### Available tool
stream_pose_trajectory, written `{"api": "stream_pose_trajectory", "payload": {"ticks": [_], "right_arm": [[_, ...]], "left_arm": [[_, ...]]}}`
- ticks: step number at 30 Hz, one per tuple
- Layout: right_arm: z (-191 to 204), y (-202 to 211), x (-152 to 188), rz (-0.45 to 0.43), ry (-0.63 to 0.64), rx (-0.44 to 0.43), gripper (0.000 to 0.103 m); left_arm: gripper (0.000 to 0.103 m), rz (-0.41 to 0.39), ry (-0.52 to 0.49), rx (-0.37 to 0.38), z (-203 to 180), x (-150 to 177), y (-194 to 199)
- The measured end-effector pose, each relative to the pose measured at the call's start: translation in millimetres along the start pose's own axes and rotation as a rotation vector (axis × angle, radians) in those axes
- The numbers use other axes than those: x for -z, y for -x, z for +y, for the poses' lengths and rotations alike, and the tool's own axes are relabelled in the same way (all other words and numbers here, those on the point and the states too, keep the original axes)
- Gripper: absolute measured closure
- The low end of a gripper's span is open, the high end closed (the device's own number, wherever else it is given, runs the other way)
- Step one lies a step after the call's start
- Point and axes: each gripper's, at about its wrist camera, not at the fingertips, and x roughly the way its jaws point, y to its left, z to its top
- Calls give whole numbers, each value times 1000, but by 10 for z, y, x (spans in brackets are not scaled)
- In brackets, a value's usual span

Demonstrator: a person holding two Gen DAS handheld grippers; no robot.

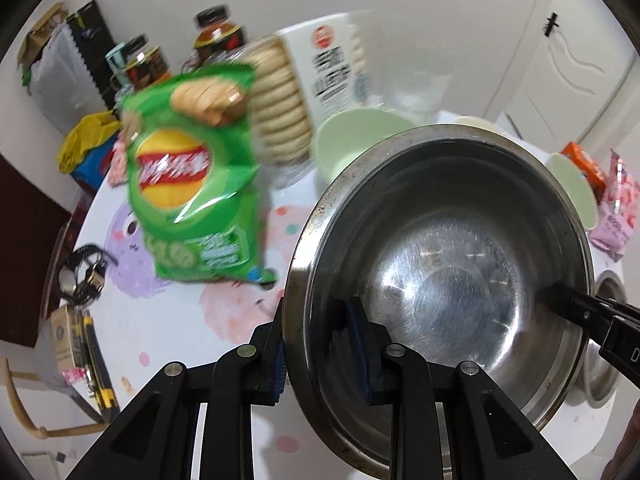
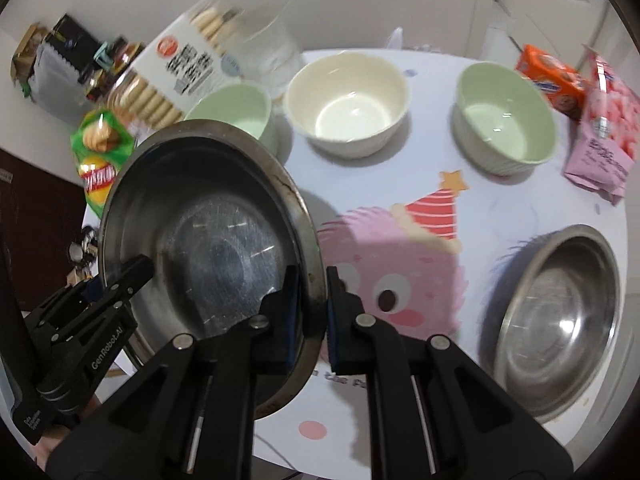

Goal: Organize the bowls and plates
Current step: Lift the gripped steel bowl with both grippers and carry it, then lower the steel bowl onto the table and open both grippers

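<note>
A steel bowl (image 1: 448, 248) is held above the table by both grippers. My left gripper (image 1: 320, 348) is shut on its left rim. My right gripper (image 2: 312, 312) is shut on its right rim; the bowl also shows in the right wrist view (image 2: 200, 232). A second steel bowl (image 2: 560, 320) sits on the table at the right. A cream bowl (image 2: 348, 100) and two green bowls, one at the right (image 2: 504, 116) and one at the left (image 2: 236, 112), stand at the back of the table.
A green chip bag (image 1: 188, 184) and a biscuit pack (image 1: 280, 104) stand at the left. A glass (image 2: 268, 52) stands behind the bowls. An orange box (image 2: 552, 80) and a pink snack bag (image 2: 604, 128) lie at the right. Keys (image 1: 84, 276) lie near the left table edge.
</note>
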Motion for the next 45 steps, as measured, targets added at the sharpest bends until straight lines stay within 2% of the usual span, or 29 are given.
{"api": "stream_pose_trajectory", "payload": {"ticks": [5, 12, 16, 25, 29, 35, 45], "right_arm": [[-267, 300, 1, -34, -79, 46, 89], [-993, 809, 194, -117, -235, 113, 89], [-1417, 1009, 345, -141, -331, 155, 89], [-2192, 1222, 717, -139, -504, 212, 88], [-2430, 1162, 854, -114, -551, 213, 88], [-2583, 1006, 918, -72, -566, 201, 88], [-2652, 818, 899, -17, -533, 199, 88]], "left_arm": [[77, -21, -99, 50, -456, -97, 171], [77, -55, -239, 138, -1283, -199, 340], [77, -48, -317, 185, -1810, -151, 362], [77, -8, -469, 236, -2653, 75, 312], [77, 18, -495, 235, -2824, 172, 213], [77, 56, -498, 212, -2941, 237, 18], [76, 97, -472, 184, -2975, 272, -247]]}}
